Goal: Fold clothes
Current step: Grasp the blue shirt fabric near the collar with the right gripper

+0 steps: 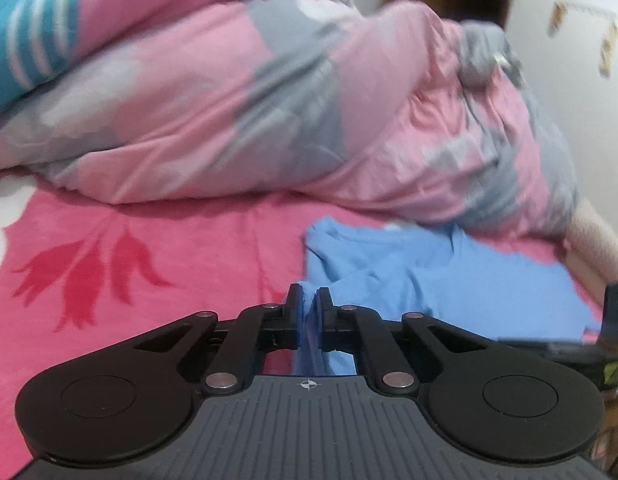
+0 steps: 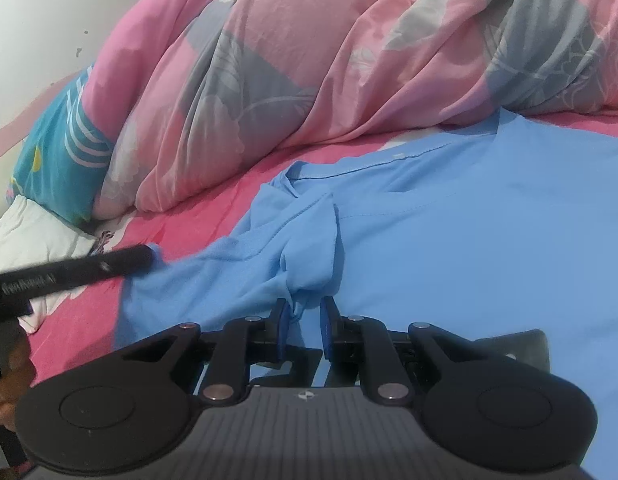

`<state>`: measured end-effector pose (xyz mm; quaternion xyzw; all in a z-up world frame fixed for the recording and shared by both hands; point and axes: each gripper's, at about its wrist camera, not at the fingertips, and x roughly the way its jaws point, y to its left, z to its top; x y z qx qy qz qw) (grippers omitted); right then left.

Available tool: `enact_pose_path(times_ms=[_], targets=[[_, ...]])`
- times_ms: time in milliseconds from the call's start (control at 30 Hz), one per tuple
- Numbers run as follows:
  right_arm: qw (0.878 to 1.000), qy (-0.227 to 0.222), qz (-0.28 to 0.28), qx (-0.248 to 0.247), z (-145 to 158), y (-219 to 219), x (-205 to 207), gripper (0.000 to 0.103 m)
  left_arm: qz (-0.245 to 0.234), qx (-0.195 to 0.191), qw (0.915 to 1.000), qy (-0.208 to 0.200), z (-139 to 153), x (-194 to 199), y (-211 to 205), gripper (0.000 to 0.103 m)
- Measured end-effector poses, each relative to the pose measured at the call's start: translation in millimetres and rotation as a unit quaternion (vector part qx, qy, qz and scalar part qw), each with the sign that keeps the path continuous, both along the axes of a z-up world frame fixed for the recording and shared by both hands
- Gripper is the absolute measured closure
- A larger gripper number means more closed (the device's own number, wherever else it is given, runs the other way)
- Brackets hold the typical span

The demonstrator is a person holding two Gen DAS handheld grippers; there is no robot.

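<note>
On the bed's pink sheet (image 1: 157, 232), printed with darker red leaf shapes, lies a light blue cotton garment (image 2: 469, 240), spread mostly flat toward the bed's right side, with one part bunched into a twisted ridge. A hemmed seam runs across its far portion. What kind of garment it is cannot be told, since its near and right edges run out of view. The left wrist view is blurred by motion, so the fabric's folds there are hard to read.

The left gripper (image 1: 307, 300) has its jaws nearly together, pinching a thin fold of the blue cloth. The right gripper (image 2: 305, 308) has its jaws a little apart, closed around the gathered end of the twisted ridge.

Along the bed's far edge a pink and grey floral duvet (image 2: 269, 60) is heaped, partly covering a teal striped pillow (image 2: 65, 148).
</note>
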<state>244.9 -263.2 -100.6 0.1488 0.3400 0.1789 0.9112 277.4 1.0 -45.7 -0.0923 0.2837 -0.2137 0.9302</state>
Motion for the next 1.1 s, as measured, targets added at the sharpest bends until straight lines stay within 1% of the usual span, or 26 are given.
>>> enact_pose_path(times_ms=[67,133,167,200,233,267,333,367,433,533,633,700,733,800,833,867,900,933,1000,1100], targets=[[1.000,0.004,0.004,0.000,4,-2,0,0.084,0.006,-0.016,0.9998,0.009,0,3,10,0.098],[1.000,0.008,0.009,-0.003,13,-4,-1,0.082,0.002,-0.038,0.9988,0.030,-4,8,18,0.097],[1.000,0.005,0.012,0.003,20,-7,-1,0.078,0.001,-0.051,0.9979,0.040,-7,10,23,0.096],[1.000,0.001,0.014,0.009,27,-11,-2,0.075,0.002,-0.063,0.9967,0.052,-9,12,27,0.092],[1.000,-0.005,0.012,0.012,35,-14,-2,0.069,0.002,-0.075,0.9952,0.063,-12,14,32,0.089],[1.000,-0.012,0.010,0.015,42,-17,-1,0.066,0.002,-0.087,0.9936,0.072,-15,15,36,0.082],[1.000,-0.021,0.005,-0.003,54,-19,7,0.066,0.000,-0.106,0.9904,0.089,-20,19,42,0.078],[1.000,-0.017,0.006,-0.010,55,-18,14,0.066,-0.005,-0.112,0.9888,0.099,-22,22,43,0.075],[1.000,-0.010,0.011,-0.022,58,-15,29,0.066,-0.012,-0.116,0.9866,0.114,-27,27,42,0.072],[0.999,0.016,0.018,-0.025,52,-9,55,0.066,-0.016,-0.101,0.9866,0.127,-31,34,33,0.072],[0.999,0.041,0.027,-0.018,46,-5,78,0.066,-0.015,-0.088,0.9873,0.131,-36,37,28,0.072],[0.998,0.055,0.036,-0.009,43,-2,88,0.066,-0.013,-0.086,0.9880,0.128,-36,36,27,0.073],[0.998,0.058,0.038,-0.011,41,0,92,0.066,-0.011,-0.086,0.9883,0.125,-37,36,27,0.075],[0.997,0.065,0.044,-0.015,38,4,97,0.074,-0.008,-0.083,0.9892,0.120,-37,35,27,0.086],[0.997,0.064,0.045,-0.013,39,4,98,0.082,-0.007,-0.081,0.9897,0.118,-37,34,26,0.089],[0.997,0.062,0.046,-0.012,39,4,97,0.093,-0.006,-0.079,0.9901,0.116,-37,34,26,0.095],[0.997,0.061,0.047,-0.010,40,4,97,0.097,-0.005,-0.078,0.9905,0.113,-36,33,25,0.099],[0.997,0.054,0.044,-0.013,43,5,96,0.101,-0.002,-0.078,0.9911,0.108,-35,32,25,0.100],[0.998,0.038,0.040,-0.026,50,6,91,0.103,0.003,-0.081,0.9920,0.096,-32,28,25,0.103],[0.998,0.012,0.034,-0.047,61,10,86,0.103,0.017,-0.093,0.9926,0.075,-21,19,32,0.103]])
